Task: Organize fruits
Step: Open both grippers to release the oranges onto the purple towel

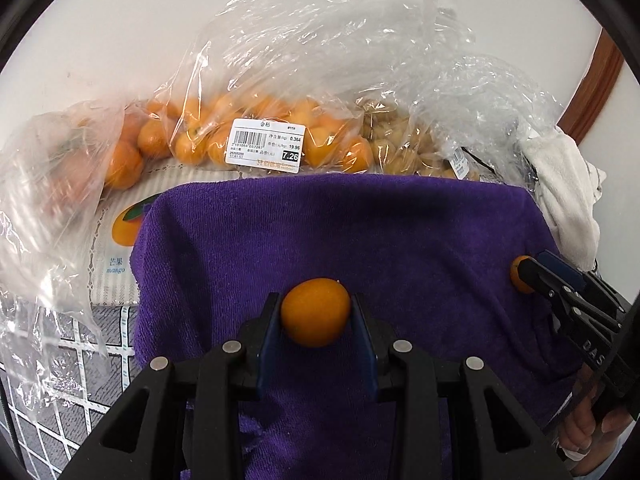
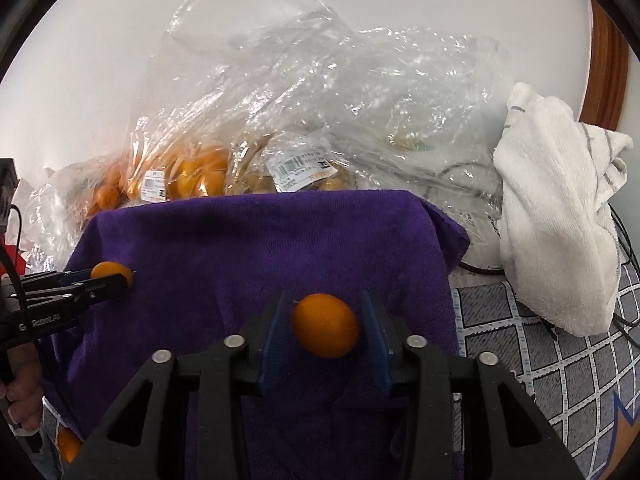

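1. The left gripper [image 1: 316, 312] squeezes a small orange fruit [image 1: 315, 312] over the purple towel [image 1: 360, 220];
2. The right gripper [image 2: 325, 326] has loose jaws around another fruit [image 2: 325, 326]; bags [image 1: 260, 136] sit behind.

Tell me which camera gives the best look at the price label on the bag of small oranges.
The left wrist view. There the price label faces the camera, with barcode and printed price readable, on the clear bag of small oranges. In the right wrist view the same label sits far left, small, angled and creased under plastic, so nothing on it reads.
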`<state>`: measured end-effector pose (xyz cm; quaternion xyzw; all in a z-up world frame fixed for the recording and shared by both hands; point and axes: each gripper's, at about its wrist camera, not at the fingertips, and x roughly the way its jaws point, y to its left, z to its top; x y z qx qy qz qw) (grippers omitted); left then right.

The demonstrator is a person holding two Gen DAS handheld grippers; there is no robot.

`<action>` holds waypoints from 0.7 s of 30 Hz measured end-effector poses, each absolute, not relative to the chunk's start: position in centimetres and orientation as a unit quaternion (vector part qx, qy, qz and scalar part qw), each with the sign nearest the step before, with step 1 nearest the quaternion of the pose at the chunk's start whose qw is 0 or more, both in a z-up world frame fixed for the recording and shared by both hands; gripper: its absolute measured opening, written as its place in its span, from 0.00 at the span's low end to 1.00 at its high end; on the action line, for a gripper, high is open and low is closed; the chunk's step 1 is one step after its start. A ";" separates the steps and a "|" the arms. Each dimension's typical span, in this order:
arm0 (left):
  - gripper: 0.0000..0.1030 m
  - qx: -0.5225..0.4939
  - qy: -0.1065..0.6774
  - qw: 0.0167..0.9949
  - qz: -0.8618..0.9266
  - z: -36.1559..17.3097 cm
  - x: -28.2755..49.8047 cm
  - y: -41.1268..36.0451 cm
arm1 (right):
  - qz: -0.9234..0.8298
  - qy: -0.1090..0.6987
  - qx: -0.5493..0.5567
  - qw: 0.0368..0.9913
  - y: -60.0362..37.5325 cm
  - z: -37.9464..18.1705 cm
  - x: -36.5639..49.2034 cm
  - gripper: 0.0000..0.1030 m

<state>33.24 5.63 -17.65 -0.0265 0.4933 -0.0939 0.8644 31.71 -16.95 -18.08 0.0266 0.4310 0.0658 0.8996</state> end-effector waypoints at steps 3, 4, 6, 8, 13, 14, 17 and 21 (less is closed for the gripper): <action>0.49 -0.028 0.489 0.866 -0.098 -17.0 33.2 5.4 | 0.062 0.430 0.013 0.901 -16.3 -17.4 31.5 0.75; 0.54 -0.030 0.479 0.872 -0.100 -16.5 33.0 5.5 | 0.060 0.428 0.007 0.902 -16.1 -17.1 31.4 0.78; 0.54 -0.030 0.465 0.879 -0.102 -15.8 32.6 5.6 | 0.052 0.421 -0.006 0.906 -15.7 -16.5 31.2 0.78; 0.54 -0.030 0.459 0.882 -0.098 -15.2 32.5 5.8 | 0.036 0.417 -0.018 0.908 -15.5 -15.7 31.0 0.81; 0.54 -0.040 0.444 0.891 -0.087 -13.8 32.2 6.7 | 0.016 0.406 0.008 0.914 -15.9 -14.0 30.2 0.83; 0.54 -0.041 0.441 0.892 -0.087 -13.6 32.2 6.7 | 0.013 0.403 0.010 0.915 -16.1 -13.6 29.8 0.83; 0.54 -0.044 0.431 0.897 -0.087 -12.8 31.9 6.8 | 0.007 0.402 0.003 0.916 -16.5 -12.9 28.8 0.83; 0.54 -0.046 0.419 0.902 -0.090 -11.9 31.5 6.6 | -0.004 0.390 -0.012 0.921 -16.9 -12.1 26.9 0.83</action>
